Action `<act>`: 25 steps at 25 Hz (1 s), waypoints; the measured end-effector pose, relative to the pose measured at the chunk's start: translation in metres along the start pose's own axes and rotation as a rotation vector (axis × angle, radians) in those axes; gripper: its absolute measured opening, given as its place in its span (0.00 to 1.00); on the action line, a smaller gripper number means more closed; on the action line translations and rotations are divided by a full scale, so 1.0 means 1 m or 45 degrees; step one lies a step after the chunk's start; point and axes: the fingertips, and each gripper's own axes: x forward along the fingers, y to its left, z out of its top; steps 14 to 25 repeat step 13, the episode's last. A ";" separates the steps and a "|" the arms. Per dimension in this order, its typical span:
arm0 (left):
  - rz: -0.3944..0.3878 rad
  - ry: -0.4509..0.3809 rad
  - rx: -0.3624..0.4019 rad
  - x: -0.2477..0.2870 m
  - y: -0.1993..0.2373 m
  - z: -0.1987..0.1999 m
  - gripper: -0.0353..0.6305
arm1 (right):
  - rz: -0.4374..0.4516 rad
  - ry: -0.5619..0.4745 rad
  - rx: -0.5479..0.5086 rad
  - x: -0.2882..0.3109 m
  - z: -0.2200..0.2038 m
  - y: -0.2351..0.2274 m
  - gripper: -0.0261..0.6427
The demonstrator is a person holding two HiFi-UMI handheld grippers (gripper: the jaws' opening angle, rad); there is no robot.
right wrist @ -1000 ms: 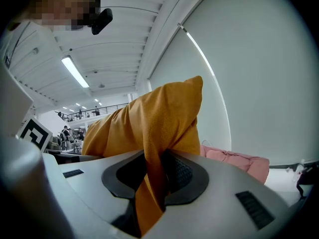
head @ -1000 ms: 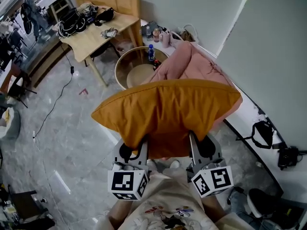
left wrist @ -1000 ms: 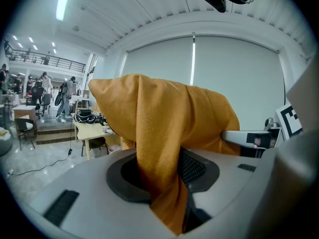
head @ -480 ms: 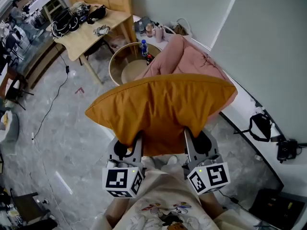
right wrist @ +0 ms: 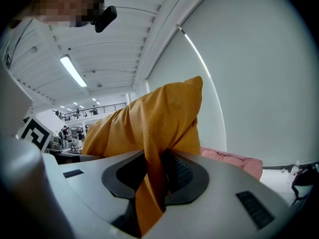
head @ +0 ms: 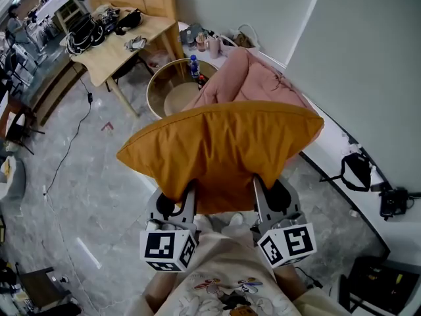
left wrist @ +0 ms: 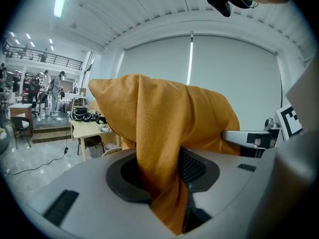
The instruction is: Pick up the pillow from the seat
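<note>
far left in the head view: 1 wooden table [head: 125, 45], top cluttered w/ black cables and headsets. 1 black cord [head: 72, 140] trails across the grey marble floor below it. next right, 1 round tan tub [head: 172, 92] on the floor, w/ 1 blue-capped bottle [head: 193, 64] at its far rim.

bottom centre, 2 grippers side by side, each w/ 1 marker cube: left cube [head: 168, 250], right cube [head: 288, 243], both just above the person's printed shirt [head: 223, 285].

left gripper [head: 179, 206]: jaws pinch a fold of the near edge of the pillow [head: 217, 147]. its own view shows orange cloth bunched btwn the 2 black pads, squeezed tight and hanging out below.

only 1 pillow, orange, wide, held up in the air across both grippers, sagging a bit at the middle, corners sticking out left and right. it spans the gap btwn the tub side and the wall side.

right gripper [head: 268, 199]: same story, jaws clamped on a fold of the pillow's near edge. its view has the cloth pressed thin btwn the pads.

beyond the pillow, 1 pink padded seat [head: 263, 84] against the wall. in the right gripper view the seat sits lower and apart, so the pillow is off it.

far right, 1 black bag [head: 358, 171] by the white wall base.
</note>
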 end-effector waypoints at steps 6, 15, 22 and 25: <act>-0.004 -0.005 -0.003 0.006 0.000 0.002 0.28 | -0.001 -0.004 -0.007 0.004 0.002 -0.004 0.21; 0.002 -0.015 -0.002 0.007 0.008 0.006 0.28 | 0.010 -0.008 -0.011 0.012 0.005 0.001 0.22; 0.002 -0.015 -0.002 0.007 0.008 0.006 0.28 | 0.010 -0.008 -0.011 0.012 0.005 0.001 0.22; 0.002 -0.015 -0.002 0.007 0.008 0.006 0.28 | 0.010 -0.008 -0.011 0.012 0.005 0.001 0.22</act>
